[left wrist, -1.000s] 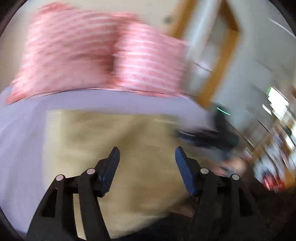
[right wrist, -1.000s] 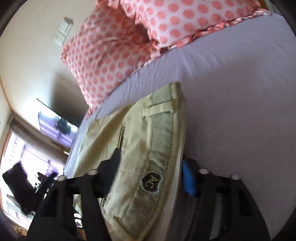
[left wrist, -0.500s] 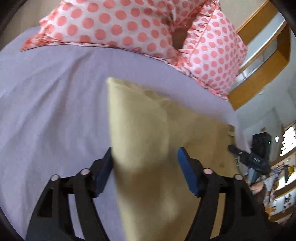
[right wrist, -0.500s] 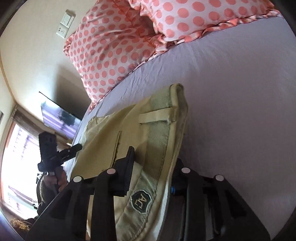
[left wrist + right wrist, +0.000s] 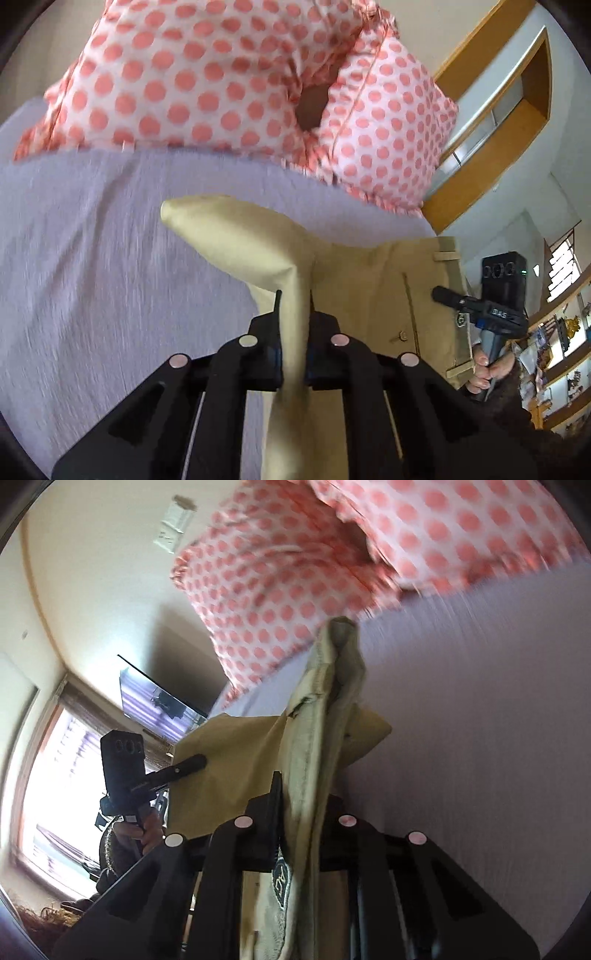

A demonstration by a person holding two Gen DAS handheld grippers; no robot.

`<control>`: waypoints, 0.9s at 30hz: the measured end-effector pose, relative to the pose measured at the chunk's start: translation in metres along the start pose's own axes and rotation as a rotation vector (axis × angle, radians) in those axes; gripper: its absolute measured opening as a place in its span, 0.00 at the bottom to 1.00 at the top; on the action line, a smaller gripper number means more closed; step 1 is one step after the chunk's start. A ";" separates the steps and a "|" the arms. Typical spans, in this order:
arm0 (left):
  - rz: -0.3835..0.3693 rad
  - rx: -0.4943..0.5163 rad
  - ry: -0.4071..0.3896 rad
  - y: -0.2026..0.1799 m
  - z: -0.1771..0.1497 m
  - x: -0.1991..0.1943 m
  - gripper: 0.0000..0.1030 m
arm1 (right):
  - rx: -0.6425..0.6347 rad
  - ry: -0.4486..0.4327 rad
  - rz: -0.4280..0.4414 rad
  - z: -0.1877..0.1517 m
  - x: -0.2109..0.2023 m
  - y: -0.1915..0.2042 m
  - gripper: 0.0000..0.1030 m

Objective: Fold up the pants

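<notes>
Khaki pants (image 5: 351,266) lie on a lilac bed sheet (image 5: 92,258). My left gripper (image 5: 293,295) is shut on a fold of the plain trouser cloth and holds it up off the bed. My right gripper (image 5: 303,779) is shut on the waistband end of the pants (image 5: 325,701), which stands up in a bunched ridge; a dark badge label (image 5: 282,878) shows between the fingers. Each gripper shows in the other's view: the right one (image 5: 443,295) at the waistband, the left one (image 5: 197,762) on the cloth.
Two pink polka-dot pillows (image 5: 221,81) lie at the head of the bed, just beyond the pants. A wooden shelf unit (image 5: 498,129) stands to the right. A wall TV (image 5: 162,701) and a bright window (image 5: 55,775) are on the left side.
Both grippers closed on the pants and lifted the cloth off the sheet. The waistband, flat before, now stands up bunched in the right gripper.
</notes>
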State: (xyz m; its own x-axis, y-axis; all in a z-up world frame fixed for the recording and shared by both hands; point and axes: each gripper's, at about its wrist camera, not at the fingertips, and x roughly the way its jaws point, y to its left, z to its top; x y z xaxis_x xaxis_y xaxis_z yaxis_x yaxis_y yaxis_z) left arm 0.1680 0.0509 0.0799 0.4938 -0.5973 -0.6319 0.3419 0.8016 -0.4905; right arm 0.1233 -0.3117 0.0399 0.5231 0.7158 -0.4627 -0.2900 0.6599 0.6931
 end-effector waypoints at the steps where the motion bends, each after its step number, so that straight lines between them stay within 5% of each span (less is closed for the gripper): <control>1: 0.020 0.009 -0.021 -0.001 0.013 0.003 0.08 | -0.021 -0.023 -0.013 0.016 0.000 0.005 0.13; 5: 0.176 0.063 -0.075 0.001 0.052 0.034 0.10 | -0.036 -0.100 -0.065 0.065 0.005 -0.005 0.13; 9: 0.417 0.089 -0.024 0.017 0.065 0.083 0.18 | 0.014 -0.055 -0.297 0.086 0.050 -0.045 0.19; 11: 0.410 0.051 -0.024 0.025 0.059 0.081 0.22 | 0.050 0.000 -0.432 0.085 0.062 -0.061 0.35; 13: 0.362 0.034 -0.068 0.025 0.047 0.058 0.29 | 0.078 -0.051 -0.469 0.080 0.044 -0.064 0.45; 15: 0.311 0.041 -0.109 0.019 0.036 0.038 0.47 | 0.067 -0.128 -0.487 0.074 0.020 -0.053 0.74; 18: 0.167 0.071 -0.114 -0.004 0.015 0.024 0.66 | 0.044 -0.185 -0.337 0.058 -0.002 -0.033 0.75; 21: 0.094 0.062 -0.011 -0.020 0.001 0.052 0.79 | 0.049 -0.113 -0.230 0.047 0.016 -0.023 0.86; 24: 0.206 0.032 0.109 -0.019 -0.007 0.092 0.72 | 0.128 0.002 -0.285 0.041 0.042 -0.040 0.88; 27: 0.287 0.070 0.055 -0.036 -0.019 0.070 0.74 | 0.129 -0.012 -0.377 0.035 0.030 -0.023 0.88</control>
State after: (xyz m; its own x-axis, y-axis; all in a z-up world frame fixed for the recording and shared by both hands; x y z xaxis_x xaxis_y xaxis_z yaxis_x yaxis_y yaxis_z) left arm 0.1746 -0.0202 0.0419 0.5347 -0.3446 -0.7716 0.2500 0.9367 -0.2452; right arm 0.1737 -0.3137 0.0294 0.5830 0.4260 -0.6919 0.0264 0.8412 0.5401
